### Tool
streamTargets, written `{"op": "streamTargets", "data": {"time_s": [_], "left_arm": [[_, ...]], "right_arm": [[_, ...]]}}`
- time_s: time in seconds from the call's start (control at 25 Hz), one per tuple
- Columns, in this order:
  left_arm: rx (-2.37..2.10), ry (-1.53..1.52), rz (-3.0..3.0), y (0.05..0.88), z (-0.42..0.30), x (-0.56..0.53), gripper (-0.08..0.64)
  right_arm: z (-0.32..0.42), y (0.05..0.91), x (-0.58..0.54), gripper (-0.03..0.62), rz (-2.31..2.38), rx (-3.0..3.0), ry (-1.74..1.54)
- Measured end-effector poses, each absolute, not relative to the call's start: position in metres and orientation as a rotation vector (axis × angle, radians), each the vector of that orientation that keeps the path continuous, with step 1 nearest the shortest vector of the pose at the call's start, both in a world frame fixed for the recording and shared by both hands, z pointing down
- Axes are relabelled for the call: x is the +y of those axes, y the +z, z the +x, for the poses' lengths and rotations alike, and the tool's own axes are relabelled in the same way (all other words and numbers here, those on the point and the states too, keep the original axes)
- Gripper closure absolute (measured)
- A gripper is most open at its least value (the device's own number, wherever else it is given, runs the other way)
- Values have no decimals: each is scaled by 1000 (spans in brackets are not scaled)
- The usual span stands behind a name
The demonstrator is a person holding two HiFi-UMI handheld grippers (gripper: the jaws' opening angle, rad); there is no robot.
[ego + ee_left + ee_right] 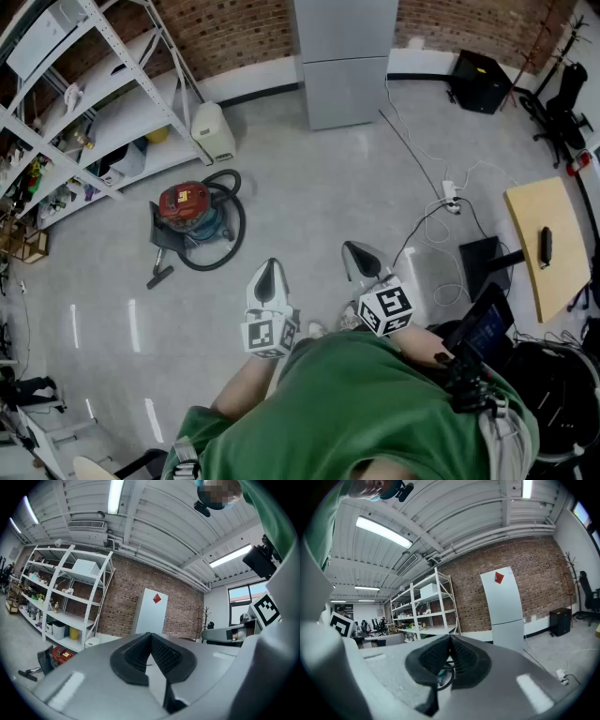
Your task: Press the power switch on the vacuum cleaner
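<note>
The vacuum cleaner [189, 208] is a low canister with a red top and a teal base. It sits on the grey floor at the left, its black hose [230, 220] looped round it and a floor nozzle [158, 276] in front. My left gripper [268, 278] and right gripper [360, 256] are held side by side above the floor, right of the vacuum and well short of it. Both are shut and hold nothing. The vacuum cleaner [60, 655] shows at the lower left past the left gripper [151, 636]. A sliver of the vacuum cleaner [440, 672] shows below the right gripper [450, 639].
White shelving [94, 103] with small items runs along the left wall, and a white bin [214, 132] stands at its end. A tall white cabinet [345, 56] is against the brick wall. Cables and a power strip [450, 195] lie on the floor at right, near a wooden table [548, 246].
</note>
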State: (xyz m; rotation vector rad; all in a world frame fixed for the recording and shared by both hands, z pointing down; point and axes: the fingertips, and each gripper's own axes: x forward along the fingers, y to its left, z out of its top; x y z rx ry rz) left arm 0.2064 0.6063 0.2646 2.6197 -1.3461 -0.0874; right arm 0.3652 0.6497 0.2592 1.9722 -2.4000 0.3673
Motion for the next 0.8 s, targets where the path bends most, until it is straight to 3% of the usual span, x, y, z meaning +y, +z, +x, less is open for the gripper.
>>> {"op": "streamTargets", "data": {"time_s": [0.8], "left_arm": [[-1366, -100, 2598, 263, 185, 597, 552]], "right_arm": [[348, 259, 643, 589, 1974, -2411, 389]]}}
